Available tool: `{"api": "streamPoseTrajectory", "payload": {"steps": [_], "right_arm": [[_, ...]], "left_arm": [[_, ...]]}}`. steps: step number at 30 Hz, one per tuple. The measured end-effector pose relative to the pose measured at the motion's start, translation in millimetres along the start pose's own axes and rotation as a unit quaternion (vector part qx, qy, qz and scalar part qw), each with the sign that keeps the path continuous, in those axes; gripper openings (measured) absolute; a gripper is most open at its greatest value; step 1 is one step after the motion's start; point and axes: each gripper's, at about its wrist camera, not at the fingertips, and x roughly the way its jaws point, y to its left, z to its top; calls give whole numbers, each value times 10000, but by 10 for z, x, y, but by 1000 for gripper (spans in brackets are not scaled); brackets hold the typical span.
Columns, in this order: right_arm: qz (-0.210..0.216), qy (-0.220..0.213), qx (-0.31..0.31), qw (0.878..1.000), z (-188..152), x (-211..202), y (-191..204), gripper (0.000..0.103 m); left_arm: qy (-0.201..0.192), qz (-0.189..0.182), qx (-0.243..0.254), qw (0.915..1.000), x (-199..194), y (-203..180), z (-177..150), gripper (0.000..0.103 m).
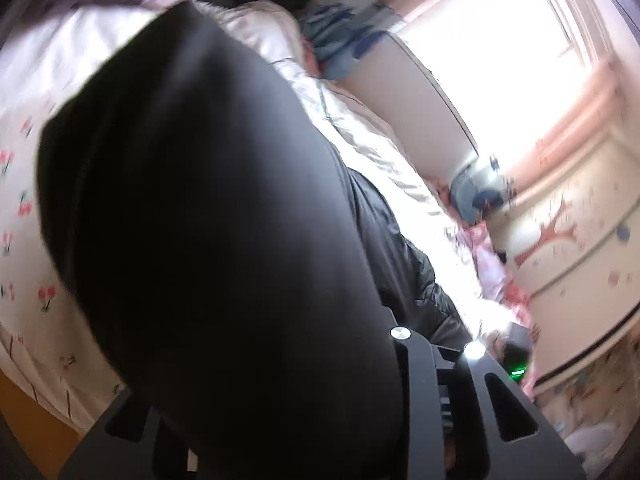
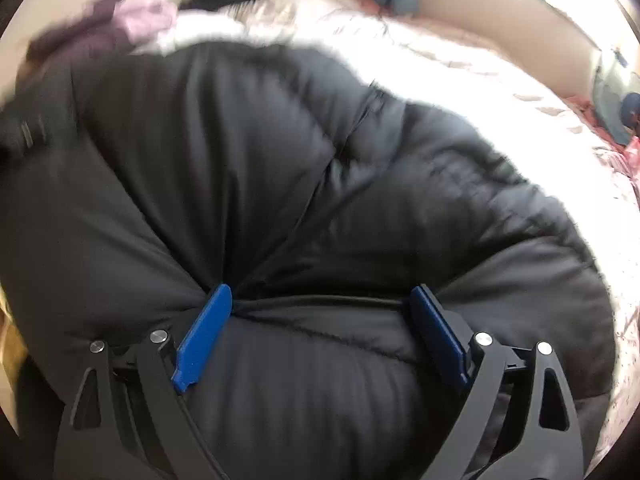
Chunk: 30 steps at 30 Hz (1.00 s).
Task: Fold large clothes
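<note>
Black puffer jacket (image 2: 280, 168) bunched, puffy; right gripper (image 2: 320, 332) jaws wide, pressing fold (left jaws hidden)

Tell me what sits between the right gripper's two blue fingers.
In the right wrist view, a puffy fold of the black down jacket bulges between the blue fingers of the right gripper, which stand wide apart.

My right gripper (image 2: 320, 300) has its jaws spread wide, blue pads (image 2: 204, 336) pressed into the black puffer jacket (image 2: 280, 160) bulging between them. My left gripper (image 1: 320, 400) is mostly buried under dark fabric; only its black frame shows, so I can't read its jaws.
</note>
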Motion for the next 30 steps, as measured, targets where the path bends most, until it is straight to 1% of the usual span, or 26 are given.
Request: {"api": "streamPoseTrajectory", "payload": {"steps": [1,2,4,7,9,10,11,12,13,14,15,16,17,18,19,21,22,23,24,25,26,27,28,29,30], "right_arm": [[37,45,31,10000,5,19,-30,90],[86,75,49,9999,6,36,-63,90],[132,53,68,9999,47,48,-109,91],[322,-125,216,9992,54,-28,-193,91],[684,-276,512,9960,4,-164,-439,90],[924,-390,741,9922,-53,-240,-598,90],[1265,-567,1049,9848,-154,-377,-755,90],[1638,-791,1454,9725,-292,-541,-962,90],[1913,-977,1785,9602,-424,-683,-1148,90],[2148,-1156,2018,9486,-522,-793,-1299,90],[2479,-1402,2309,9304,-667,-913,-1518,91],[2707,-1557,2590,9140,-801,-993,-1732,91],[2912,-1639,2860,8981,-913,-1030,-1941,92],[3254,-1724,3219,8722,-1077,-1034,-2212,93],[3450,-1789,3525,8513,-1213,-1039,-2417,93],[3644,-1881,4025,8185,-1441,-1100,-2730,93],[3759,-2035,4200,8005,-1542,-1155,-2916,93],[3799,-2135,4273,7921,-1544,-1265,-2927,93],[3766,-2321,4391,7820,-1595,-1381,-3112,93],[3678,-2416,4427,7813,-1598,-1500,-3189,93],[3481,-2512,4427,7872,-1557,-1641,-3308,95],[3164,-2592,4357,8018,-1501,-1795,-3409,96],[2849,-2628,4234,8189,-1420,-1920,-3480,96],[2564,-2612,4092,8358,-1332,-2008,-3525,96],[2257,-2486,3860,8592,-1171,-2083,-3548,96]], "left_arm": [[-29,36,193,9998,-12,-116,-14,30],[-84,56,498,9987,-38,-317,-38,30],[-129,47,912,9957,-67,-627,-76,30],[-165,64,1569,9874,-65,-1107,-188,30],[-193,44,1841,9827,-68,-1325,-250,30],[-204,27,1967,9802,-64,-1438,-281,30],[-205,14,2128,9769,-60,-1573,-326,30],[-195,-4,2235,9745,-53,-1661,-361,30],[-175,-28,2355,9717,-40,-1758,-409,30],[-139,-46,2541,9671,-11,-1897,-495,30],[-114,-55,2681,9633,13,-1993,-564,30],[-93,-68,2786,9603,34,-2067,-622,30],[-42,-93,2967,9549,78,-2200,-728,30],[7,-108,3136,9495,125,-2323,-829,30],[46,-122,3257,9454,164,-2412,-905,30],[216,-151,3646,9308,296,-2679,-1153,30],[364,-140,3961,9174,404,-2849,-1344,30],[499,-102,4172,9074,497,-2947,-1474,30],[648,-53,4381,8966,599,-3034,-1607,30],[803,-5,4598,8844,715,-3120,-1760,30],[1014,73,4851,8685,953,-3203,-1840,31],[1131,137,5031,8567,1050,-3249,-1971,32],[1250,216,5266,8406,1169,-3312,-2166,35],[1318,254,5380,8322,1226,-3340,-2268,38],[1354,343,5545,8204,1284,-3378,-2400,40]]}}
